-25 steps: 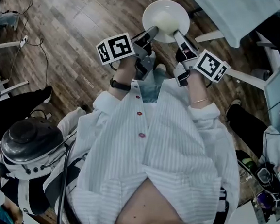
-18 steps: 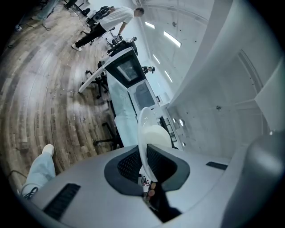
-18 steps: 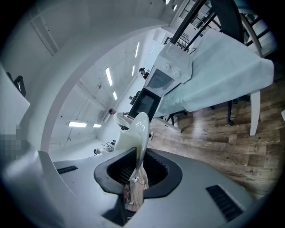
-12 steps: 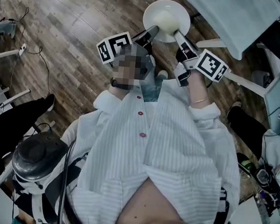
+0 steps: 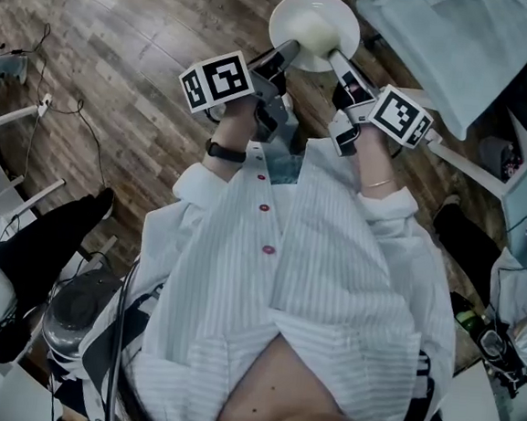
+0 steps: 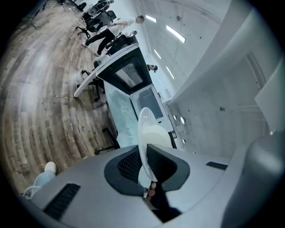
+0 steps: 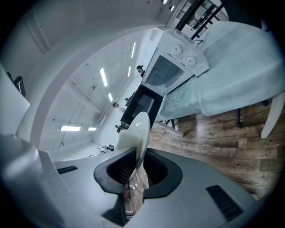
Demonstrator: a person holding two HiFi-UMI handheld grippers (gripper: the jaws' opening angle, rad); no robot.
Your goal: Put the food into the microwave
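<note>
Wood floor (image 5: 120, 73), round white plate (image 5: 285, 13), pale food (image 5: 319, 38)

plate (image 5: 314, 21) between left tongs (image 5: 290, 51) and right tongs (image 5: 335, 61) (one rim side each) | microwave (image 7: 167, 73) on table (image 7: 231, 84), ahead of plate

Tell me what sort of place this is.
Probably an open office or lab with a makeshift kitchen corner rather than a home: a microwave stands on a cloth-covered table, office chairs sit farther off, and the plank floor runs wide and open.
</note>
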